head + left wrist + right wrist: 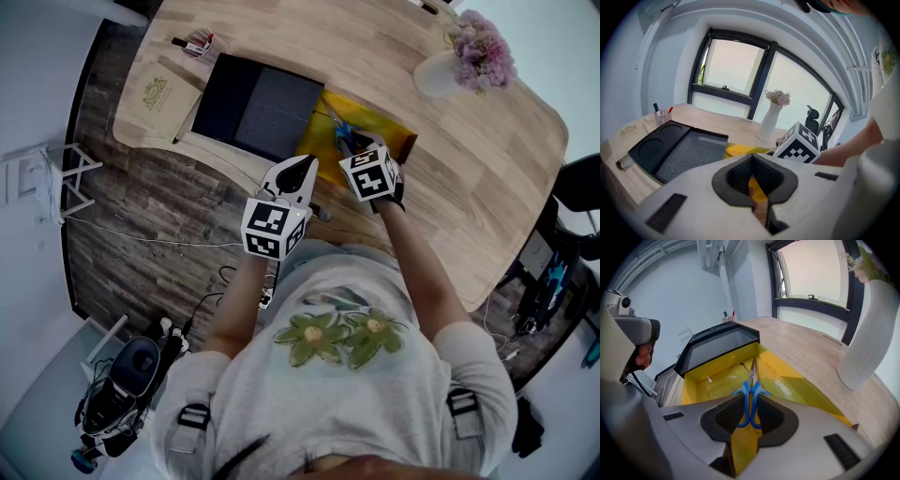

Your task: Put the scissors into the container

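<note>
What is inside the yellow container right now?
Blue-handled scissors, gripped by the right gripper, with blades pointing into the container. Nothing else shows on its yellow floor. The gripper covers the near end, so that part can't be checked.

Head view: set above the person, facing steeply down on the bench [375, 47] from well off. Left gripper [298, 173] view: low at the bench's near edge, facing across it toward the window [736, 70]. Right gripper [361, 150] view: close, tilted down into the yellow container [698, 385]. All three views share that container and the black tray [262, 108].
</note>
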Available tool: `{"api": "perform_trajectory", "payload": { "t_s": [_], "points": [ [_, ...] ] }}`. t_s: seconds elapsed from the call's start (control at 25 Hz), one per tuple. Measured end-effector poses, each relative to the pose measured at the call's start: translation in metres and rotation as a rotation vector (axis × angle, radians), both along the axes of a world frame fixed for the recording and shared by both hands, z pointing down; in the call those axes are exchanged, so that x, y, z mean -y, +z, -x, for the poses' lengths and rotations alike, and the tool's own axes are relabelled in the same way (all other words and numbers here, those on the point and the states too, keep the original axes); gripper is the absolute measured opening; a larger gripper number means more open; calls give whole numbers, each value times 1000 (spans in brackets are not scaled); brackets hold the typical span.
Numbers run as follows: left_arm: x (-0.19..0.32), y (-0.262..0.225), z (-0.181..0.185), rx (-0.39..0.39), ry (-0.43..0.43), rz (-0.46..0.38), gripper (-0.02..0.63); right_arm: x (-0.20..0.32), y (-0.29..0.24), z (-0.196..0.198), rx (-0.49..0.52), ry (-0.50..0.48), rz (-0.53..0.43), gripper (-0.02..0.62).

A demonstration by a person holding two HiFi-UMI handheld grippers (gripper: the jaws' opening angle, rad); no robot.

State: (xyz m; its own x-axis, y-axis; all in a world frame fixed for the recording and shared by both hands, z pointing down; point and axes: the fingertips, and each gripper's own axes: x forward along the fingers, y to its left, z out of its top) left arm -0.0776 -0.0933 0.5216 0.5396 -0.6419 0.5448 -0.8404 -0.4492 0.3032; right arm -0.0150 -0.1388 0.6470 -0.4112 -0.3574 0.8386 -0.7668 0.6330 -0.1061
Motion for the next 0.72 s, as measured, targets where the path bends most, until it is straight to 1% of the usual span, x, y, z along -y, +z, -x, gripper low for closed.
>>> {"api": "perform_trajectory", "payload": {
  "t_s": [0.72],
  "points": [
    [1, 3, 1, 1, -1, 6, 7, -1, 9, -1, -21, -6, 21, 86]
  ]
}}
